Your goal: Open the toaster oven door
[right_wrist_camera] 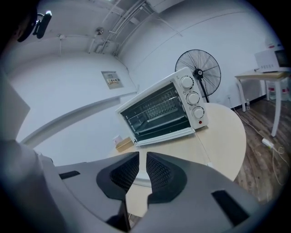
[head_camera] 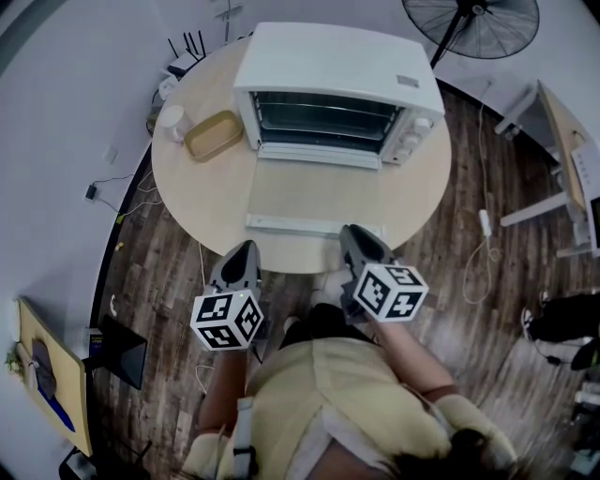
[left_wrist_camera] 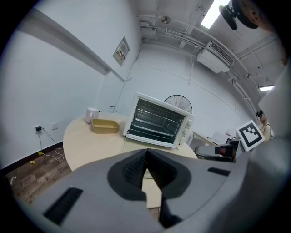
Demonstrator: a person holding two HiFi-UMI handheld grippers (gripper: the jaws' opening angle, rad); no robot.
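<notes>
The white toaster oven (head_camera: 337, 80) stands at the back of the round table (head_camera: 417, 202). Its glass door (head_camera: 314, 192) lies folded down flat on the tabletop, the handle (head_camera: 314, 225) toward me, and the racks inside show. In the left gripper view the oven (left_wrist_camera: 157, 122) is well ahead; in the right gripper view the oven (right_wrist_camera: 159, 111) is too. My left gripper (head_camera: 244, 248) hangs at the table's near edge, its pads touching and empty. My right gripper (head_camera: 361, 232) is just behind the handle, a narrow gap between its pads and nothing in it.
A tan tray (head_camera: 214, 134) and a white cup (head_camera: 172, 120) sit on the table left of the oven. A floor fan (head_camera: 473, 23) stands behind on the right, and a desk (head_camera: 562, 141) at the far right. Cables trail over the wooden floor.
</notes>
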